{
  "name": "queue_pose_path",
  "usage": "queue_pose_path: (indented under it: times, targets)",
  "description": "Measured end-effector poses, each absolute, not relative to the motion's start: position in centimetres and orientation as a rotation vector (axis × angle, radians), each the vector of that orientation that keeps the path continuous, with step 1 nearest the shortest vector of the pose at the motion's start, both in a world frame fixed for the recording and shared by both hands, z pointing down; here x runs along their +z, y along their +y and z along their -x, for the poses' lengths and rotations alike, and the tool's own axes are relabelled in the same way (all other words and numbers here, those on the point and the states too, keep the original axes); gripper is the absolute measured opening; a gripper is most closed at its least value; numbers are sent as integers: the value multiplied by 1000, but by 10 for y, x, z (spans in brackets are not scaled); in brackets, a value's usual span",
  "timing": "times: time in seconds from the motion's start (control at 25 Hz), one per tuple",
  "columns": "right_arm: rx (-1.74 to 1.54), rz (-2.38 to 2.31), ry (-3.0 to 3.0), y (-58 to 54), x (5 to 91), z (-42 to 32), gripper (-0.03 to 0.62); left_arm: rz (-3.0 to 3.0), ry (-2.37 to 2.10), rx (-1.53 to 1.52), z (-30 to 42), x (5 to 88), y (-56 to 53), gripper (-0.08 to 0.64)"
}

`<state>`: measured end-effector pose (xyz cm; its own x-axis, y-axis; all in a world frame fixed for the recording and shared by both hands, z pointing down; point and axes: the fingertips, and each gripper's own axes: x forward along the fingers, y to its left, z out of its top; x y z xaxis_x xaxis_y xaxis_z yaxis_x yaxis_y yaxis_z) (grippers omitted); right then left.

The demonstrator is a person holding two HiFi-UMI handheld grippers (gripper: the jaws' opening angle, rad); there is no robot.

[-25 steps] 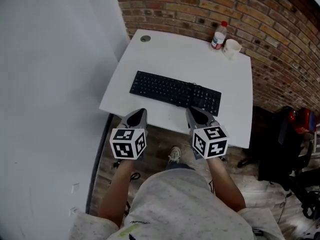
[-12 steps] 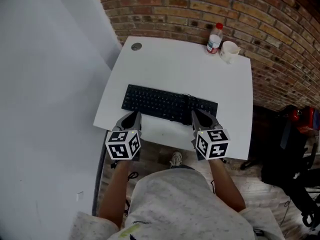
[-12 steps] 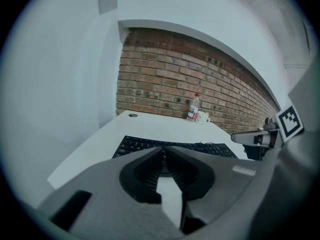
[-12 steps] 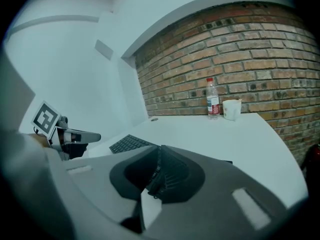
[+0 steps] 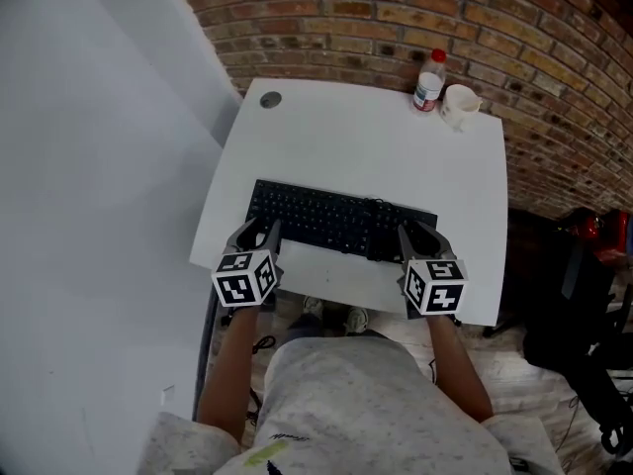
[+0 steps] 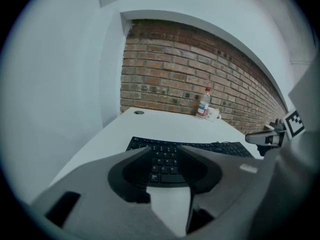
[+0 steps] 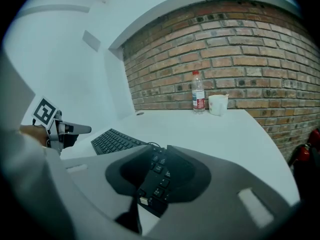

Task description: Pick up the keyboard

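Head view: a black keyboard [image 5: 341, 223] lies near the front edge of a white table [image 5: 366, 137], with the left gripper [image 5: 259, 232] and right gripper [image 5: 420, 236] at its ends. Only the gripper views show the jaws. Both pairs stand narrowly apart, having just been opening, with a keyboard end between each and neither clamped on it.

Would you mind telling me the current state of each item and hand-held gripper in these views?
keyboard: flat on the table, not lifted.
left hand-held gripper: jaws apart, just been opening, at the keyboard's left end, not pressing it.
right hand-held gripper: jaws apart, just been opening, keyboard's right end between them, unclamped.
bottle: upright, cap on.
mug: upright beside the bottle.
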<state>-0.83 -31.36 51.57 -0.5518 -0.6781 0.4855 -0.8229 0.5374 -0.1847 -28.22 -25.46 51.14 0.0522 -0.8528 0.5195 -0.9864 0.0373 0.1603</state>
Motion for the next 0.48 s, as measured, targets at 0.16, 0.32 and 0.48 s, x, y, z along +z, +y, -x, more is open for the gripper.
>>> queue_pose_path:
  times: [0.16,0.32,0.48]
  targets:
    - [538,-1275,-2391,-320,519,5,139,-1851,-1822,411,297,523,-269,207]
    - [542,-1332,-2326,-325,528,-3,170,-1853,-1794,462,311,537,-284,253]
    - [561,-1404,-2252,-331,538,-14,215,-1857,-1757,508,322,553,-295,299]
